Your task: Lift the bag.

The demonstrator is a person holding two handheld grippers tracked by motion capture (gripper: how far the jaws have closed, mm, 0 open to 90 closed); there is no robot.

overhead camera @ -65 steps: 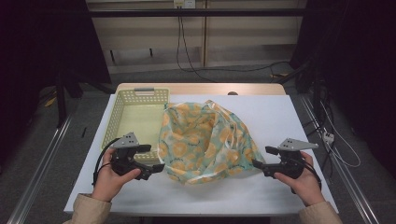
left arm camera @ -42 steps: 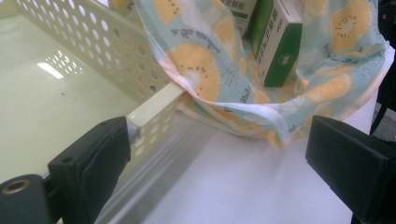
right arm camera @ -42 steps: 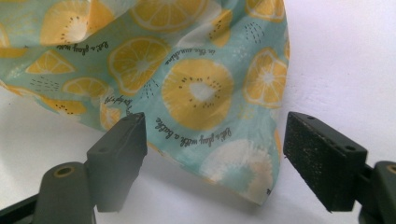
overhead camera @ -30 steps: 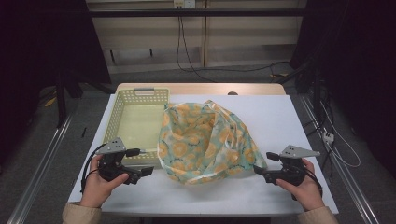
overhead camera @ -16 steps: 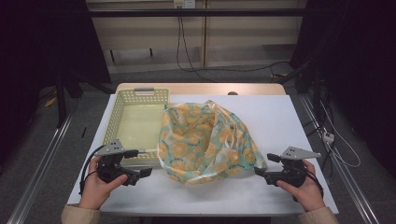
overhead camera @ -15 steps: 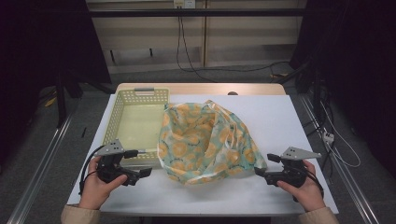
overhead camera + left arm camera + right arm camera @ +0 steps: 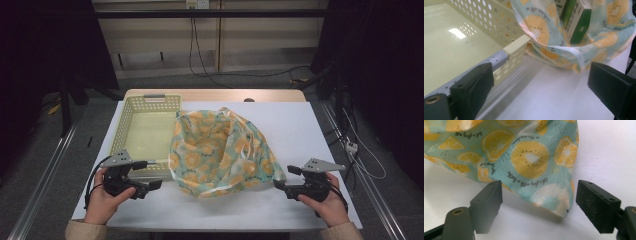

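The bag (image 7: 220,150) is judged thin, limp and slippery, weighted by boxes (image 7: 576,22); its corner should be pinched. Both the left tool (image 7: 152,185) and right tool (image 7: 277,184) are released.

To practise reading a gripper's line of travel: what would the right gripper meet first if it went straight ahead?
Probably the fruit-print bag: its corner lies just ahead of the right gripper, whose jaws stand open.

**Open jaws at the corner of the fruit-print bag**

The right gripper (image 7: 537,205) stands with its two black jaws wide apart over the white table (image 7: 604,150). Between them, just beyond the pads, lies a corner of the teal bag (image 7: 524,157), printed with orange and lemon slices and script lettering. Neither pad touches it.
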